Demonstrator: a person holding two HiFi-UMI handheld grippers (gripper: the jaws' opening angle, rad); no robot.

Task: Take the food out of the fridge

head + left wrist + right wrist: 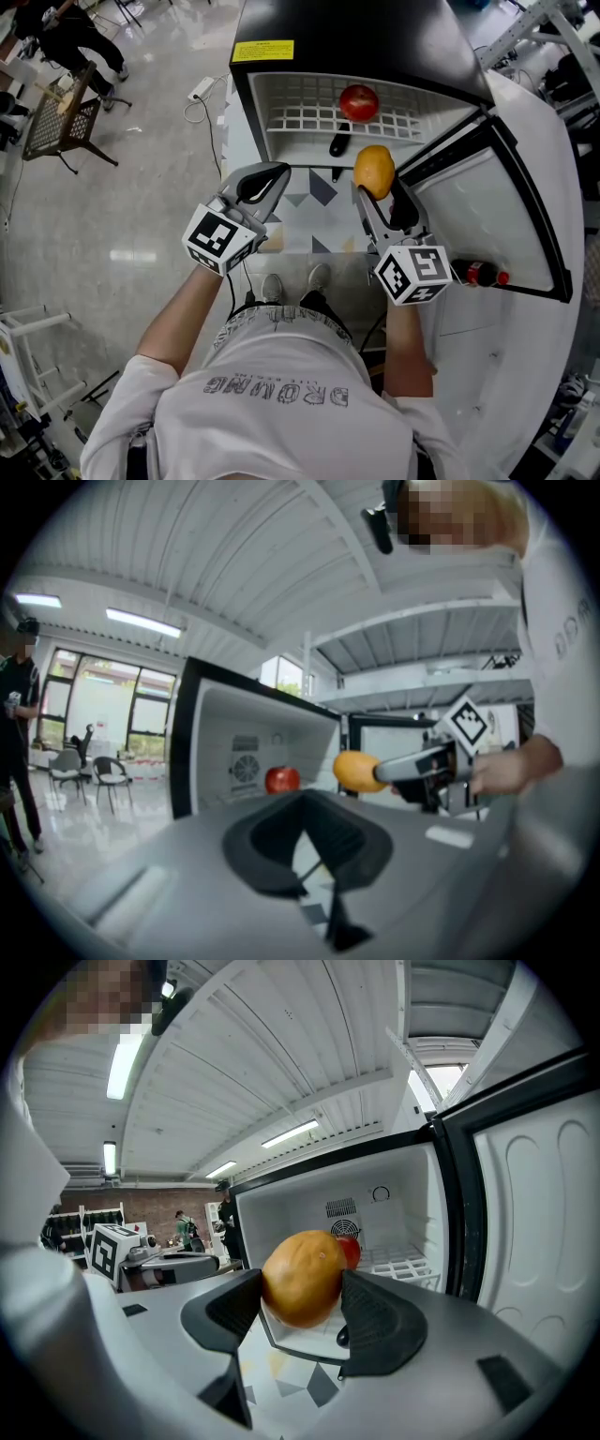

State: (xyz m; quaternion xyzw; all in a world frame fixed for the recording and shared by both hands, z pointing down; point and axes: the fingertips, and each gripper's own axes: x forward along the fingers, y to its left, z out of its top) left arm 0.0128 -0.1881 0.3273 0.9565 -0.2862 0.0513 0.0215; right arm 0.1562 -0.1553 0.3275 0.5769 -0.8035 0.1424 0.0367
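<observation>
A small fridge [281, 122] stands open in front of me. On its white wire shelf lies a red apple [358, 101], which also shows as the apple [282, 779] in the left gripper view and peeks out behind the held fruit as the apple [351, 1251]. My right gripper [377, 190] is shut on an orange fruit [374, 169] just outside the fridge opening; its pads squeeze the orange fruit [302, 1277] from both sides. My left gripper [265, 180] hovers to the left of it, shut and empty, level with the fridge's front. A small dark object [338, 143] lies at the shelf's front edge.
The fridge door [506, 216] swings out to the right, and a red-capped bottle [483, 275] sits in its lower rack. A chair [61, 122] and a seated person are at the far left. A power strip [202, 89] lies on the floor beside the fridge.
</observation>
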